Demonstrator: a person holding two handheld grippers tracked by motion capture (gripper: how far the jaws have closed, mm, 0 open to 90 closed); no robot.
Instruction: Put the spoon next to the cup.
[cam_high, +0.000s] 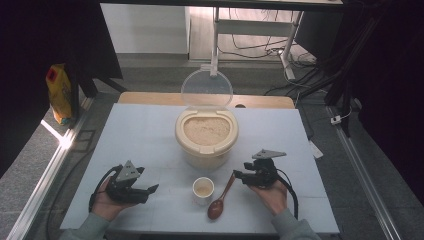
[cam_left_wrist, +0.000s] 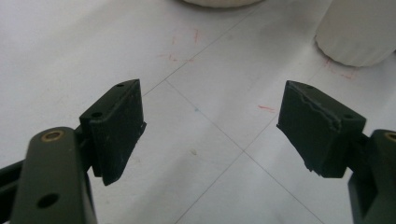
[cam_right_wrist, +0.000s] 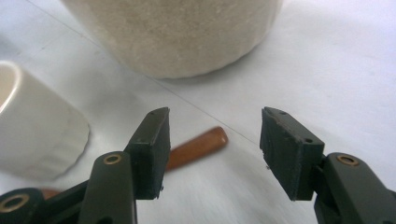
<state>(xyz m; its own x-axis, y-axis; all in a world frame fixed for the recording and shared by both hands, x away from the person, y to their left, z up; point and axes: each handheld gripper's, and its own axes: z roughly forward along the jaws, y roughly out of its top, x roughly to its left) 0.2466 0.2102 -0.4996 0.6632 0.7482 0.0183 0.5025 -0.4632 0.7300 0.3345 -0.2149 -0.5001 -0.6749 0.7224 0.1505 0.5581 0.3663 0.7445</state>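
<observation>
While the wooden spoon (cam_high: 223, 195) lies flat on the white surface (cam_high: 150, 135), bowl toward the person and handle angled up-right, the right claw (cam_high: 239, 175) sits at the handle tip, jaws spread, nothing pinched. In the right gripper view the handle end (cam_right_wrist: 198, 145) lies on the surface between and just behind the jaws, closer to the left one; contact not visible. Small white cup (cam_high: 203, 190) stands upright just left of the spoon, with a pale filling low inside, not touching it. Behind both, the round cream container (cam_high: 206, 137) full of beige grain, clear lid (cam_high: 206, 89) hinged open and standing up at the back. Left claw (cam_high: 150, 190) is well left of the cup, held low over the surface, jaws spread wide and empty; its own view shows bare white surface with thin grid lines and faint red marks between the jaws, cup wall (cam_left_wrist: 357, 32) at the upper right. Yellow bag (cam_high: 59, 92) on the floor, off the surface's left side.
</observation>
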